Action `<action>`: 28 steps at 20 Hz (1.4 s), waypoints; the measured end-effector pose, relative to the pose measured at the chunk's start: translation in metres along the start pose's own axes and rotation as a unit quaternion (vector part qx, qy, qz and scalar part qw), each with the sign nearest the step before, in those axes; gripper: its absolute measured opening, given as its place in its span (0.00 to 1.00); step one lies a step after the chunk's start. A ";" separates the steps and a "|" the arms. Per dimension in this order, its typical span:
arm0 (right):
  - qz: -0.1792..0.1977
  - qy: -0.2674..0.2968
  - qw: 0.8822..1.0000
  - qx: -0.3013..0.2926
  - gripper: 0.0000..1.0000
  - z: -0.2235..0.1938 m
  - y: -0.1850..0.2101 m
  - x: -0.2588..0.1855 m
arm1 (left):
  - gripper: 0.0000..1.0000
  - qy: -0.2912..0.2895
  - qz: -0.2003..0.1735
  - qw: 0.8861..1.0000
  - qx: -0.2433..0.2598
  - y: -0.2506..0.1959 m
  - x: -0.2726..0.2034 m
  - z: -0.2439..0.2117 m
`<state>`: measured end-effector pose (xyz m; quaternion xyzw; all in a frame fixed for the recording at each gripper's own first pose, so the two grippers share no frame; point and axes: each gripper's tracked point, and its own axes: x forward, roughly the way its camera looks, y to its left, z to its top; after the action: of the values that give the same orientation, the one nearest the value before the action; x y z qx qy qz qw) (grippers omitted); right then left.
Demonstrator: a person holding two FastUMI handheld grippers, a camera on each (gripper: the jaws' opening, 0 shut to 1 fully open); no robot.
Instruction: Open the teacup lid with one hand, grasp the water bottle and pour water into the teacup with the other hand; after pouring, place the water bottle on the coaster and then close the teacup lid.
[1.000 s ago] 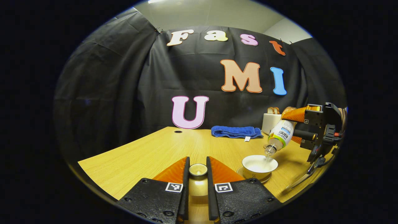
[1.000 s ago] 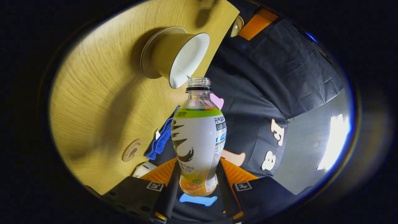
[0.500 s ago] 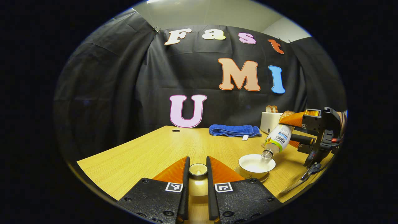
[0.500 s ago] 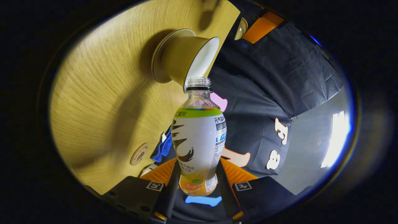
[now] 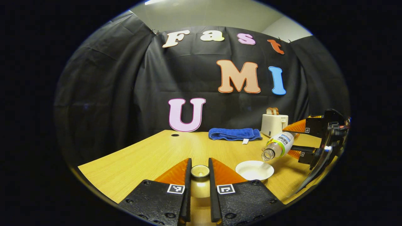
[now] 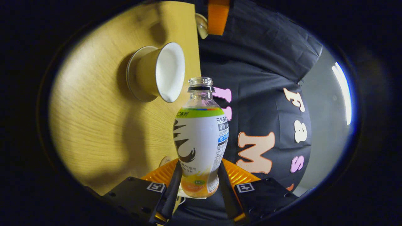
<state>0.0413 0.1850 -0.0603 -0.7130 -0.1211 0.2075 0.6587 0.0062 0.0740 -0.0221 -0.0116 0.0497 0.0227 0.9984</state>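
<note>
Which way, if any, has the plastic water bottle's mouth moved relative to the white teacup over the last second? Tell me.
Yes. In the left gripper view the plastic water bottle has swung up toward level, its mouth lifted clear above the white teacup rim.

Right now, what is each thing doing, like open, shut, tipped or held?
teacup: open, lid off, upright on its saucer.
teacup lid: held by its knob in the left tool.
water bottle: uncapped, tilted, mouth near the cup, gripped by the right tool.
blue towel: folded on the table.
toaster: bread in its slots.
</note>
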 end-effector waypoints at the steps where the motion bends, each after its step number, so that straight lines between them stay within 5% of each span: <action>1: 0.007 0.000 0.999 0.034 0.67 0.001 0.001 0.000 | 0.23 -0.002 -0.003 1.000 0.001 -0.003 0.000 0.003; 5: 0.031 -0.003 0.983 0.178 0.68 0.010 0.005 -0.008 | 0.23 -0.008 -0.017 1.000 0.003 -0.019 0.005 0.009; 10: 0.042 0.012 0.940 0.337 0.67 -0.001 0.004 -0.001 | 0.23 -0.009 -0.031 0.999 -0.001 -0.030 0.005 0.010; 18: 0.012 0.034 0.855 0.518 0.67 -0.035 -0.007 0.019 | 0.23 -0.010 -0.038 0.999 -0.001 -0.036 0.004 0.012; 28: -0.048 0.065 0.742 0.666 0.67 -0.102 -0.021 0.074 | 0.23 -0.013 -0.040 0.999 -0.003 -0.037 0.004 0.013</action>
<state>0.1556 0.1294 -0.0444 -0.0981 0.0570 0.1561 0.9812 0.0132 0.0378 -0.0085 -0.0167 0.0362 -0.0173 0.9991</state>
